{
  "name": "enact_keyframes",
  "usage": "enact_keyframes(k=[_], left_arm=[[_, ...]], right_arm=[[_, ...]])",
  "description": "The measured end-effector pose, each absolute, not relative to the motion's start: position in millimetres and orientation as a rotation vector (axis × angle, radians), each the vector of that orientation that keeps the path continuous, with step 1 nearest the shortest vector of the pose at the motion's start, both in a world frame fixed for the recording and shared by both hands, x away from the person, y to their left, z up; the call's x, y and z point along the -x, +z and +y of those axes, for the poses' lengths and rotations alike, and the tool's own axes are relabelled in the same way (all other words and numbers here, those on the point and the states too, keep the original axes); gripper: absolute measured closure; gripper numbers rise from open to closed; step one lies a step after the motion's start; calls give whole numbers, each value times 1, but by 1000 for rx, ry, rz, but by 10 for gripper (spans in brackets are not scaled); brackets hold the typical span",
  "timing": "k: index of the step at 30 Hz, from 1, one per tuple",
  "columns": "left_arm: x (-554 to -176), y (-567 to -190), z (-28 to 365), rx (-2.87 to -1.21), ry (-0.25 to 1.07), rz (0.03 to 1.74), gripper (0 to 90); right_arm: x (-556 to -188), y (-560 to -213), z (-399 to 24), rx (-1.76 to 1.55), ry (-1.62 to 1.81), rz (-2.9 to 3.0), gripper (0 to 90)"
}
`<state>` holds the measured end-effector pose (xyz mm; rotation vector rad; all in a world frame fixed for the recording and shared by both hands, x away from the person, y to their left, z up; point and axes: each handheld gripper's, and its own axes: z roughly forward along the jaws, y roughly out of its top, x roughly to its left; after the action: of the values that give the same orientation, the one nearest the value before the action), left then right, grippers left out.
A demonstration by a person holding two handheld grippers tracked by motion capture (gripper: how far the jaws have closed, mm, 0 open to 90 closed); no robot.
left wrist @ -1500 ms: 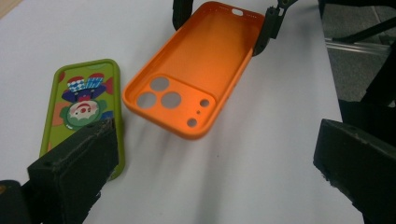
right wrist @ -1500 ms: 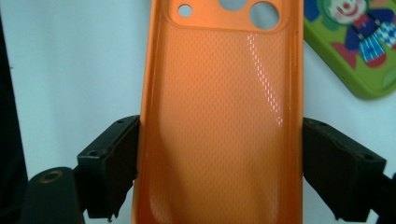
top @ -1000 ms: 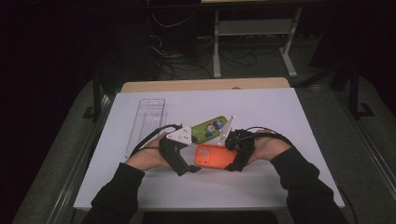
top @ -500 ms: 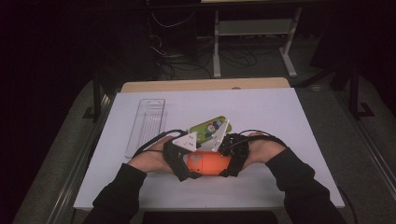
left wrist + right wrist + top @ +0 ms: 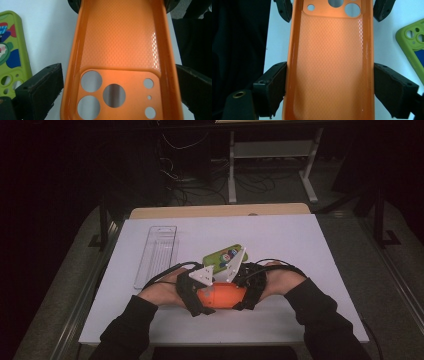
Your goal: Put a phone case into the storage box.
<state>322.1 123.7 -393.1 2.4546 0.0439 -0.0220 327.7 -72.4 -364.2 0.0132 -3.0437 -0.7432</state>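
Both hands are in tight at the near middle of the counter (image 5: pixel 280 235), and the orange phone case (image 5: pixel 222 295) is strung between them, hollow side up toward the cameras. The left gripper (image 5: pixel 196 292) has the camera-cutout end: in the left gripper view its fingers (image 5: pixel 42 85) sit against the two long rims, closed on the case about as wide as the case itself. The right gripper (image 5: pixel 247 290) has the plain end, and in the right gripper view its fingers (image 5: pixel 272 86) clamp the side walls the same way, spread wide but pressing on the rims. So it's a two-handed hold, case off the surface or barely above it; I can't tell which from above. The green phone case (image 5: pixel 224 257) lies just beyond the hands, and the clear tray (image 5: pixel 157 255) sits off to the left, apart from it all. To do this well, I'd say keep the squeeze even on both ends; that soft shell will bow if one side pinches harder. Move the hands together, keep it level, and mind the green one close behind
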Motion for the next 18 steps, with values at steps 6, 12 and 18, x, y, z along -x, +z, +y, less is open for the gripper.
enact_keyframes(k=[6,12,18], left_arm=[[-323,-393,124,-2482,-10,14,60],[-323,-393,124,-2484,-12,6,118],[-323,-393,124,-2479,-14,4,142]], right_arm=[[-327,-363,-72,-21,-753,-3043,152],[-326,-363,-71,-21,-758,-3043,152],[-327,-363,-72,-19,-759,-3044,152]])
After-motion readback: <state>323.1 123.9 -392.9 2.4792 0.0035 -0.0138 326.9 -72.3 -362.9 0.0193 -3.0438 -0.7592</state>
